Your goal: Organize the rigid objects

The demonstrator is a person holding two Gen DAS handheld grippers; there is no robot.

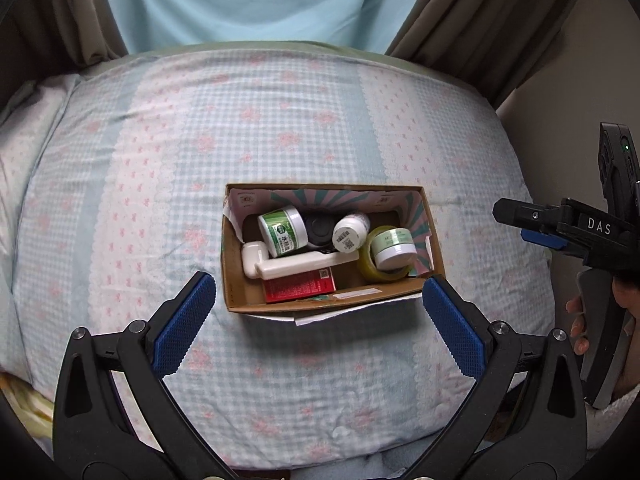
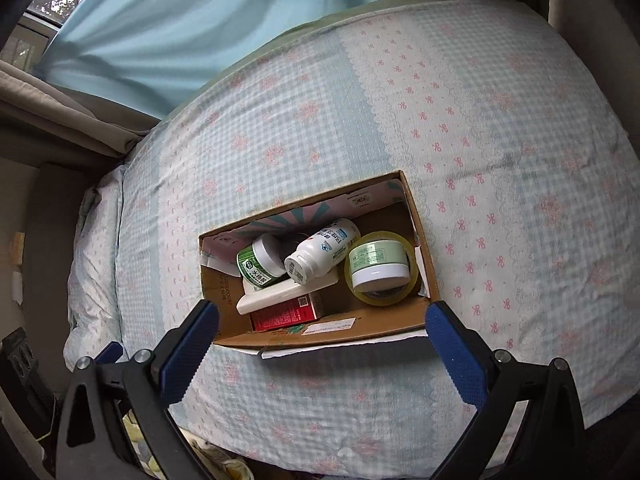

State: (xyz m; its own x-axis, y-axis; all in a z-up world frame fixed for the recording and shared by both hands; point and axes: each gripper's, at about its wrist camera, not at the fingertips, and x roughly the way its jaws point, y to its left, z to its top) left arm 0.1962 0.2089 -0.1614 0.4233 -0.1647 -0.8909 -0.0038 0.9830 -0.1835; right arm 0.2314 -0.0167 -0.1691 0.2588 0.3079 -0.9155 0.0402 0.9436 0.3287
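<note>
An open cardboard box (image 1: 280, 304) (image 2: 360, 322) sits on the bed. Inside lie a green-labelled jar (image 1: 282, 232) (image 2: 256, 264), a white bottle (image 1: 350, 232) (image 2: 320, 252), a pale green jar (image 1: 392, 248) (image 2: 378, 262) inside a yellow tape roll (image 1: 366, 270) (image 2: 384, 298), a white flat device (image 1: 296, 266) (image 2: 272, 298), a red box (image 1: 300, 286) (image 2: 284, 314) and a dark round object (image 1: 319, 229). My left gripper (image 1: 320, 304) is open and empty above the box's near edge. My right gripper (image 2: 322, 334) is open and empty there too; it also shows in the left wrist view (image 1: 532, 222) at the right.
The bed has a blue checked sheet with pink flowers (image 1: 280, 120) (image 2: 480, 120). A pillow (image 2: 92, 248) lies at the left end. A light blue curtain (image 1: 260, 0) and brown drapes (image 1: 480, 20) hang beyond the far edge. A wall stands at the right (image 1: 560, 80).
</note>
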